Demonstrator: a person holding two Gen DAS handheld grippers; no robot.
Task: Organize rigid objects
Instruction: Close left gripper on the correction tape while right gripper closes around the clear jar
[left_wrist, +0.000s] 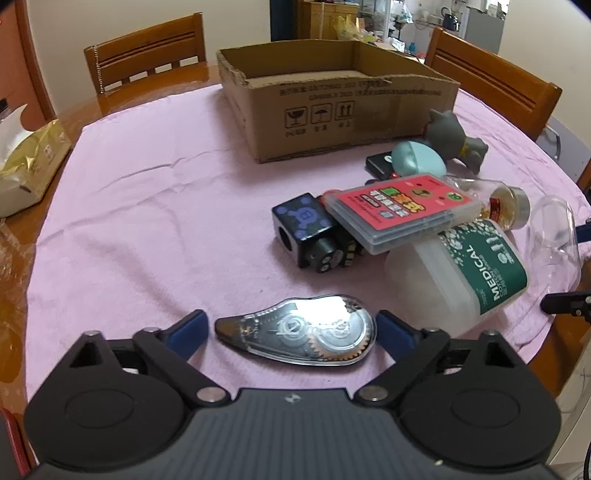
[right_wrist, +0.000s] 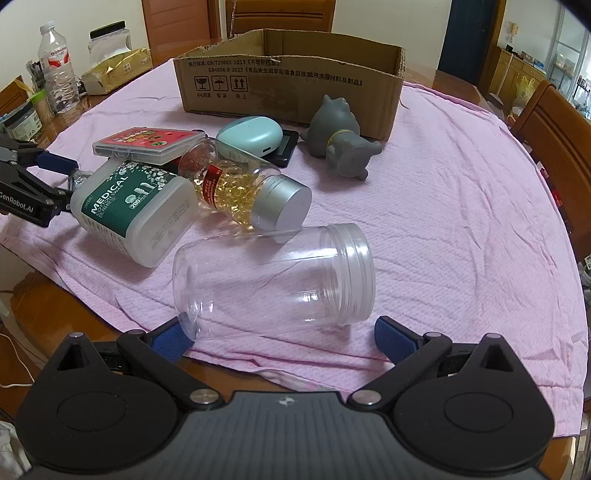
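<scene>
Pink cloth (left_wrist: 147, 192) covers the wooden table, with an open cardboard box (left_wrist: 332, 107) at its far side. Left gripper (left_wrist: 290, 326): jaws spread, a correction-tape dispenser (left_wrist: 299, 334) lying flat on the cloth between the blue pads (left_wrist: 188, 330); whether either pad touches it cannot be told. Right gripper (right_wrist: 284, 338): jaws spread, straddling the near end of a clear, lidless plastic jar (right_wrist: 273, 277) lying on its side (the left pad sits just beside its base, the right pad stands apart). Beyond the jar lies a cluster: a white "MEDICAL" cotton-swab tub (right_wrist: 136, 210), a capsule bottle (right_wrist: 251, 192) with a silver cap, a red card case (right_wrist: 147, 146), a mint earbud case (right_wrist: 249, 136) and a grey rubber toy figure (right_wrist: 341, 138) near the box. A black cube (left_wrist: 301, 229) rests beside the card case in the left view.
</scene>
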